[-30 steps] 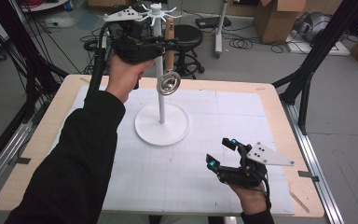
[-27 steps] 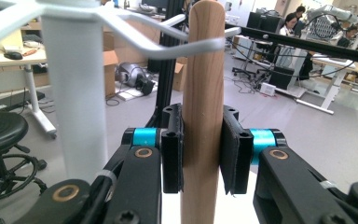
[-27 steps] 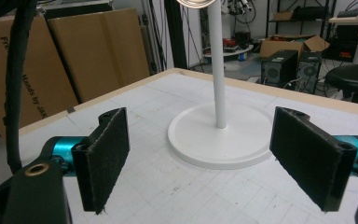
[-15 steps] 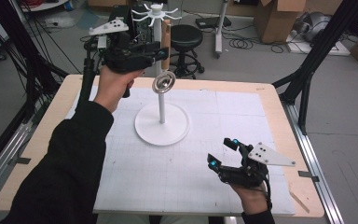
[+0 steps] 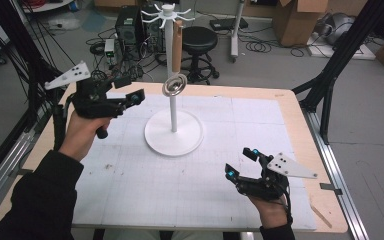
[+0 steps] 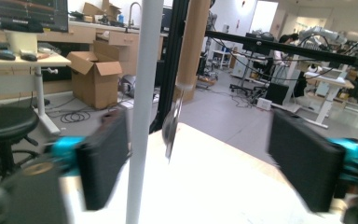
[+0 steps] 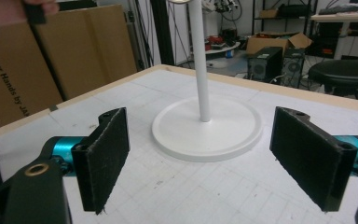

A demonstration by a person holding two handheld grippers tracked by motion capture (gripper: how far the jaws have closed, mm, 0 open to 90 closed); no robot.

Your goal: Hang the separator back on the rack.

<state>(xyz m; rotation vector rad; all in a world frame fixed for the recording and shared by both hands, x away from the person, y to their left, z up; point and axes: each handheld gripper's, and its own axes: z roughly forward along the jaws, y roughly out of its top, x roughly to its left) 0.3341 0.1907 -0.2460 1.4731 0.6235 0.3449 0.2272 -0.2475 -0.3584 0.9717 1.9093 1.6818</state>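
Observation:
A white stand (image 5: 174, 132) with a round base and a thin pole (image 5: 172, 75) stands at the table's middle back. A strainer-like utensil with a wooden handle (image 5: 177, 42) and a metal head (image 5: 174, 86) hangs from a hook at its top. My left gripper (image 5: 130, 87) hovers left of the pole, apart from it. Its jaws have just been opening and stand open with nothing between them. The left gripper view looks past the pole (image 6: 142, 93) at the hanging utensil (image 6: 171, 130). Near the front right, my right gripper (image 5: 239, 162) is open and empty, facing the base (image 7: 207, 135).
A white grid mat (image 5: 220, 150) covers the wooden table. Behind the table stand a black stool (image 5: 200, 40), computer towers (image 5: 130, 25) and cardboard boxes (image 5: 292, 20). Black frame struts (image 5: 340, 65) rise at both sides.
The left gripper let go of the utensil's wooden handle, opened, and moved left and down away from the stand. The utensil stays hanging. The right gripper kept still.

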